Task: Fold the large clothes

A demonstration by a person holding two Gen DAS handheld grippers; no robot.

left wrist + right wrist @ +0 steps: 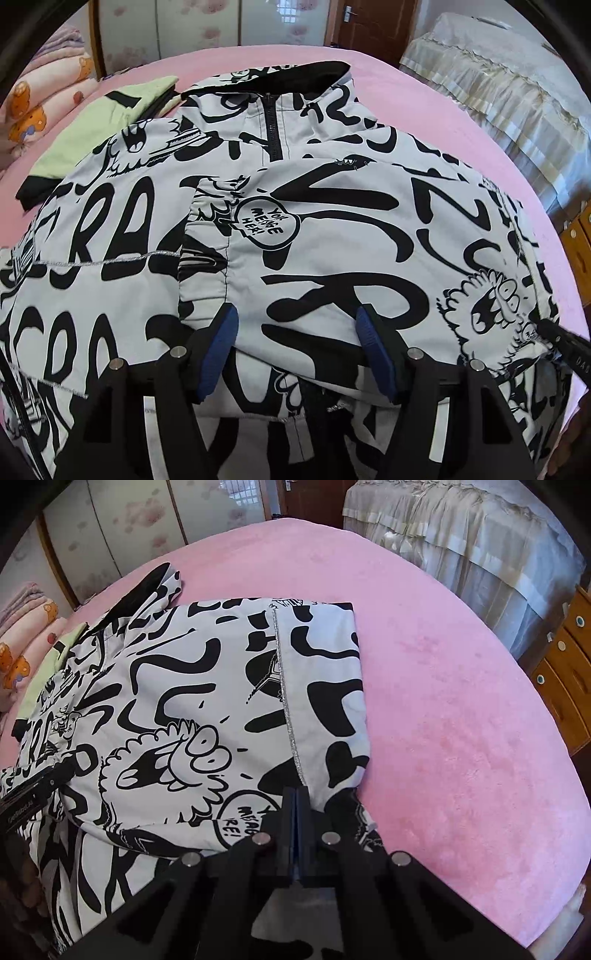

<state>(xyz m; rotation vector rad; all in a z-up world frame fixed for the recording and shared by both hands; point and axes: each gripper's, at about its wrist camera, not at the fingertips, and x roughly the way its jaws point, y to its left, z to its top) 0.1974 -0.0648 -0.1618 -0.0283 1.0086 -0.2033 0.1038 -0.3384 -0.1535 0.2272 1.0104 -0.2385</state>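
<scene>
Left hand-held gripper (pixel 297 328) released over white-and-black graffiti-print fabric jacket (pixel 332 229) on pink plush bed (pixel 461 720) — right hand-held gripper (pixel 297 801) clenched at the jacket's folded edge, cloth pinch not discernible.

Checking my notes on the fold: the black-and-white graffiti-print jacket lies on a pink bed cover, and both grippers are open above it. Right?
Not quite. Only the left gripper is open; the right gripper is shut, per the right wrist view. The black-and-white graffiti-print jacket does lie on the pink bed cover.

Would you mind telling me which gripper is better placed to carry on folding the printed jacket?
Probably the right gripper: its jaws are shut at the near edge of the printed jacket, seemingly pinching the cloth. The left gripper stands open over the jacket, its pads apart and gripping nothing.
</scene>
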